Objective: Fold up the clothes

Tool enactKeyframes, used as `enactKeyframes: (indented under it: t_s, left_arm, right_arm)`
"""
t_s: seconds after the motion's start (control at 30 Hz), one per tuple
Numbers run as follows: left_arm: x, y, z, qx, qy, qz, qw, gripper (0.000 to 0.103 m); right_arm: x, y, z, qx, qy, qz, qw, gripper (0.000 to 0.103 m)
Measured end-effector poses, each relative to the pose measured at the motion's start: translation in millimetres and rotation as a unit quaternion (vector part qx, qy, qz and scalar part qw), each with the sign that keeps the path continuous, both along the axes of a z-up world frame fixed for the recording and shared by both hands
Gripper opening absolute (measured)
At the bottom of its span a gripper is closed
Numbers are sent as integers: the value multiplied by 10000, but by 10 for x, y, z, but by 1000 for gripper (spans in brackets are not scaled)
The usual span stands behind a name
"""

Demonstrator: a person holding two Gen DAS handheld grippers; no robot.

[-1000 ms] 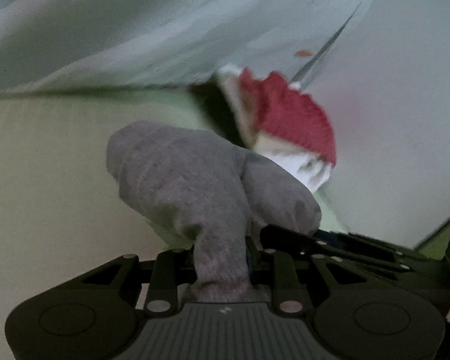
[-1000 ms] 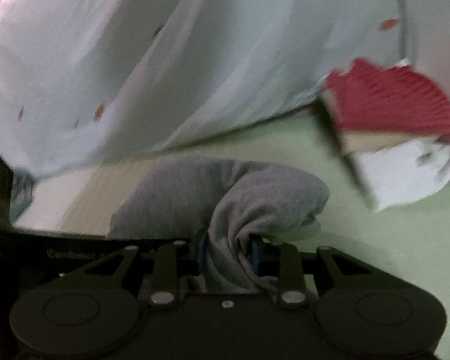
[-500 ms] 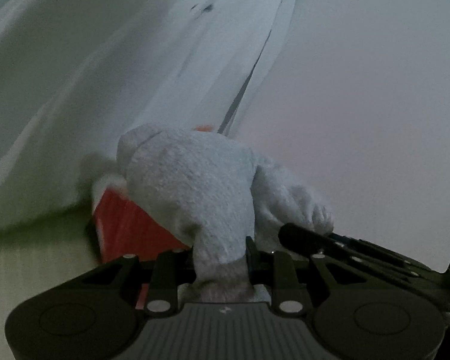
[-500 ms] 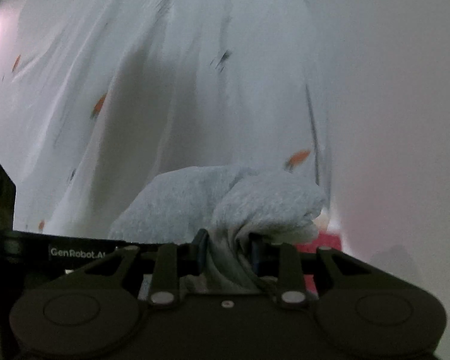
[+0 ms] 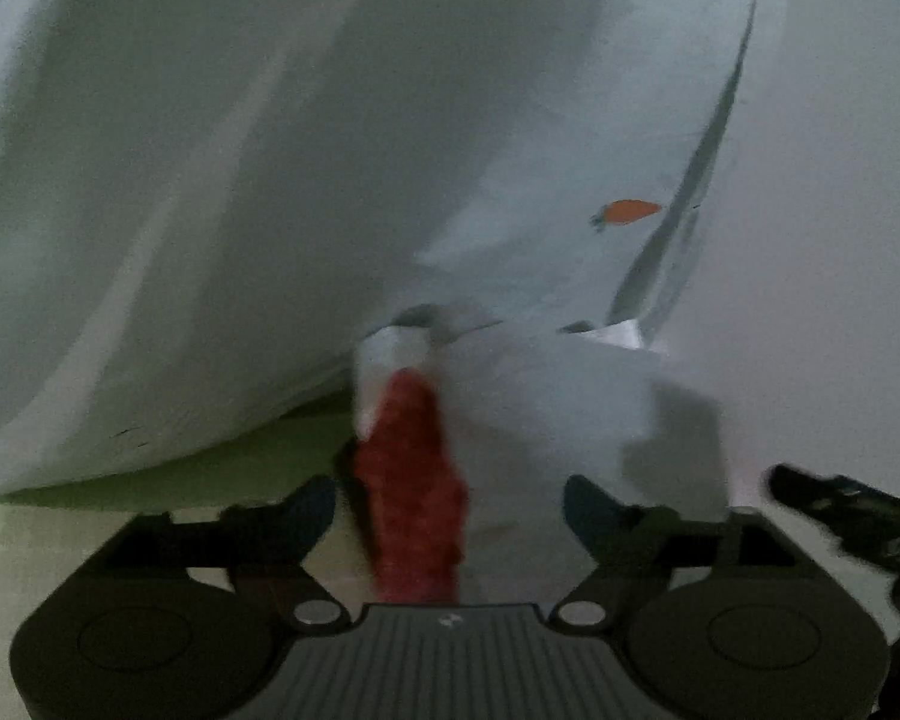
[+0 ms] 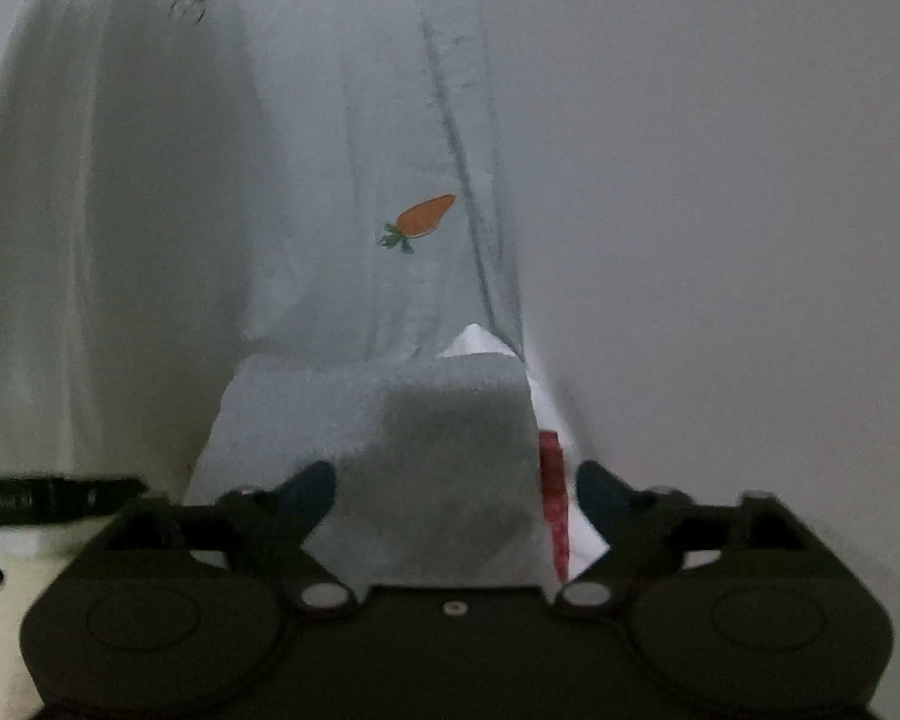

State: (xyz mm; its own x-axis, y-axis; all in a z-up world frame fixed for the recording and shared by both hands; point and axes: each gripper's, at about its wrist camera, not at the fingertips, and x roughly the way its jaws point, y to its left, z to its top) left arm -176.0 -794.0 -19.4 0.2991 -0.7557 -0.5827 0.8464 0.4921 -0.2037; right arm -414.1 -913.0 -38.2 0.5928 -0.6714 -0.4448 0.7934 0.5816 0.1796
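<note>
Now both the left gripper (image 5: 450, 498) and right gripper (image 6: 456, 495) spread wide; grey garment (image 6: 426, 450) lies released, apparently stacked on red garment (image 5: 411, 480).

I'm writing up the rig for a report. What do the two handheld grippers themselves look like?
Both grippers, left and right, are matte black with round side discs, silver screw heads and dark blue finger pads. The left body has a ribbed grey centre plate; the right's is smooth.

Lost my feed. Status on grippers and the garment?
Both grippers open: left, right. Grey garment lying on red one. Sheet just behind the pile.
</note>
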Motion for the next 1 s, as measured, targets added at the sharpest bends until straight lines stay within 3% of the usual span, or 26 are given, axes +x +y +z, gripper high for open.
enactKeyframes:
  t_s: [0.1,0.33,0.47,0.73,1.0]
  left_arm:
    - [-55,117,-16,-39,-85,-50,9999,87]
    - [-462,504,44,-139,-511,-375,9979,91]
    - [-626,847,-64,-63,-492,-438,9978,101]
    - [-952,1533,-279,92,-453,-563,9973,101]
    - [-961,1933,-465,380,-174,-734,9964,101]
  right_arm:
    - [-100,149,103,-33,-148,-132,9998,99]
    - [-426,640,244,-250,-338,-270,9988,103]
    - [-527,967,98,-65,-123,-412,9991,103]
    - [-728,1620,-194,304,308,-694,9966,103]
    - [-819,2108,-392,514,690,-799,9931,103]
